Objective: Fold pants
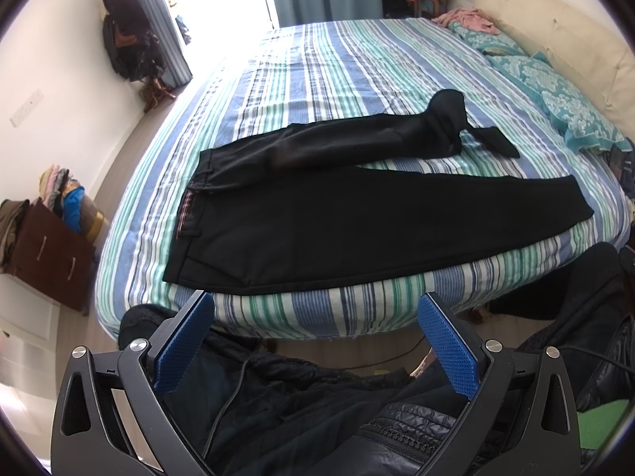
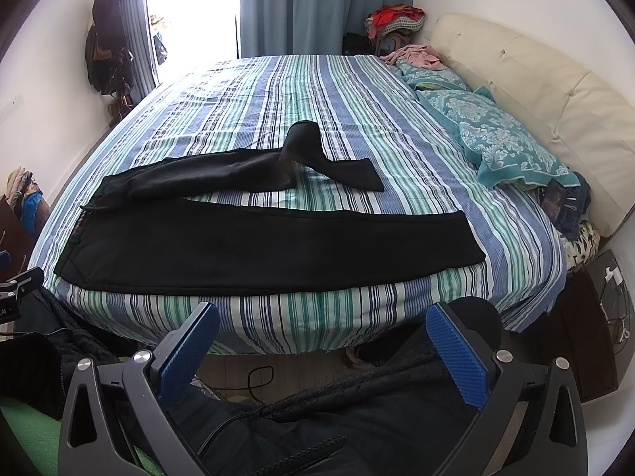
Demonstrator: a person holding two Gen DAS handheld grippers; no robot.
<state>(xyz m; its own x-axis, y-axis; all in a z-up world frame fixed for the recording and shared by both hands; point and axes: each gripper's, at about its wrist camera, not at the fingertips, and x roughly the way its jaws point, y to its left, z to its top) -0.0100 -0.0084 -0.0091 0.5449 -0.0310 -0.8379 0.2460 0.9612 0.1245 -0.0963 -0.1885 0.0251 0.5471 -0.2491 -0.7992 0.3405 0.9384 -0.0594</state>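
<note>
Black pants are spread on the near side of the striped bed — one leg flat, the far leg bunched up, its inside hidden. The left gripper and right gripper are held wide apart, empty, off the bed's near edge.
</note>
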